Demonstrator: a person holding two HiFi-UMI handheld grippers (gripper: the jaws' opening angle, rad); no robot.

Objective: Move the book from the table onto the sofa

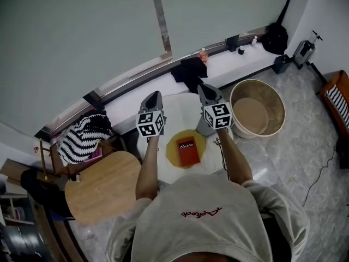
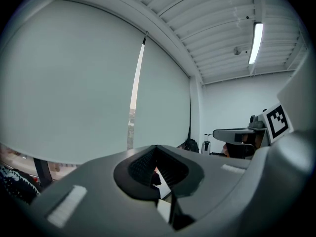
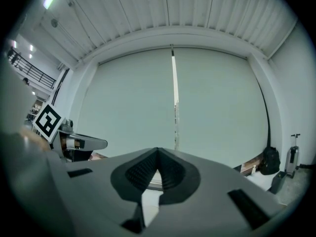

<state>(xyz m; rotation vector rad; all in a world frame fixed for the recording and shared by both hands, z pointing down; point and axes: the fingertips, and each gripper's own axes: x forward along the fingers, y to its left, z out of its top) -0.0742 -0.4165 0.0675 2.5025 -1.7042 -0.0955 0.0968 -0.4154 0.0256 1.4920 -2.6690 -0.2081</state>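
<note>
While both forearms reach straight out side by side, the left gripper point(image 1: 155, 95) and right gripper point(image 1: 203, 87) point level at the blind point(image 1: 82, 31), held above the table point(image 1: 182, 109). Jaws on both are pressed together with nothing between them, as each gripper's own view confirms.

The book point(image 1: 187, 150), red, lies flat on a yellow mat point(image 1: 173, 145) on the white round table. It sits below and between the two grippers, touched by neither.

The hands are hidden behind the marker cubes. The cover print is too small to read. A striped piece point(image 1: 339, 98) at the right edge is cut off, and I can't tell whether it's the sofa.

The floor point(image 1: 305, 146) is grey stone tile. A beige tub point(image 1: 258, 112) sits just right of the table and a round wooden top point(image 1: 103, 187) to its left. A black bag point(image 1: 275, 37) sits on the window ledge. The ceiling is ribbed, with strip lights.
</note>
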